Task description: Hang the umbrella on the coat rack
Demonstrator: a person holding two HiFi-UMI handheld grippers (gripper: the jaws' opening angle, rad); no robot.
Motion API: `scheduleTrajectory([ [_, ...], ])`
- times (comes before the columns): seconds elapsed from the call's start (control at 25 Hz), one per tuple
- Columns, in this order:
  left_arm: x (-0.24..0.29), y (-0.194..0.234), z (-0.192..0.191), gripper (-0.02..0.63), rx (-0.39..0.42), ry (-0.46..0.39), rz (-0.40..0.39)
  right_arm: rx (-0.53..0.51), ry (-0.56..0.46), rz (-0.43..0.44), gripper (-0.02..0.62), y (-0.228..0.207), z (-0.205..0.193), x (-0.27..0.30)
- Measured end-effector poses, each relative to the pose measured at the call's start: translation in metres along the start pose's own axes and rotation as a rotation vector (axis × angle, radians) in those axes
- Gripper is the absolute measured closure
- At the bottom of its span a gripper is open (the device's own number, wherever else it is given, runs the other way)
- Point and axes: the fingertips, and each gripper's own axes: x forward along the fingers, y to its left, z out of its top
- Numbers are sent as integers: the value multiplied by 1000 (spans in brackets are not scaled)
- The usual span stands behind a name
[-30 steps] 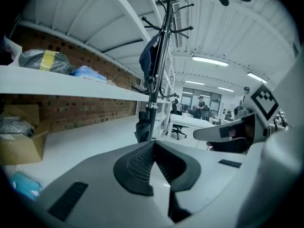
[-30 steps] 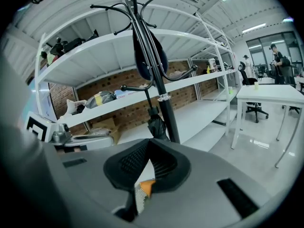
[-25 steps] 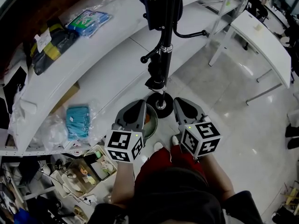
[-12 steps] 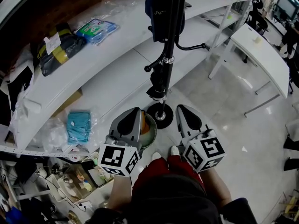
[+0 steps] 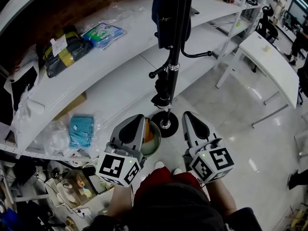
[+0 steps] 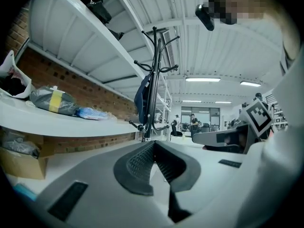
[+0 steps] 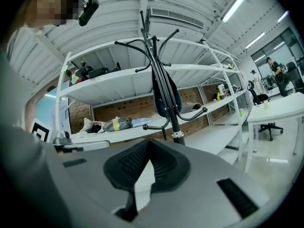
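The black coat rack (image 5: 169, 76) stands on the floor in front of me, on a round base. A dark blue folded umbrella (image 5: 166, 11) hangs from its upper hooks. In the head view my left gripper (image 5: 138, 121) and right gripper (image 5: 187, 116) sit side by side just short of the base, both pointing at the rack. Both are shut with nothing between the pads. The left gripper view shows the rack (image 6: 153, 80) and the umbrella (image 6: 142, 98) beyond my shut left gripper (image 6: 153, 147). Past my right gripper (image 7: 148, 146), the rack (image 7: 164, 91) and the umbrella (image 7: 167, 95) stand close.
White shelves (image 5: 96, 76) run along the left, with bags and blue packets (image 5: 102, 32) on them. A round bin (image 5: 153, 137) sits on the floor beside the rack's base. A white table (image 5: 274, 64) stands at the right. Clutter fills the lower left.
Both grippers have risen, still side by side and shut. The umbrella still hangs on the rack.
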Motion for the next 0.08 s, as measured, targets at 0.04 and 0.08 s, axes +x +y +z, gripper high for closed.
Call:
scheduleTrajectory([
  [0.04,-1,-1,2,594,2,-3,2,0,-6,5,578,1,2,-1],
  [0.08,-2,-2,3,594,4,-6,4,-1,-11,11,578,2,4,-2],
])
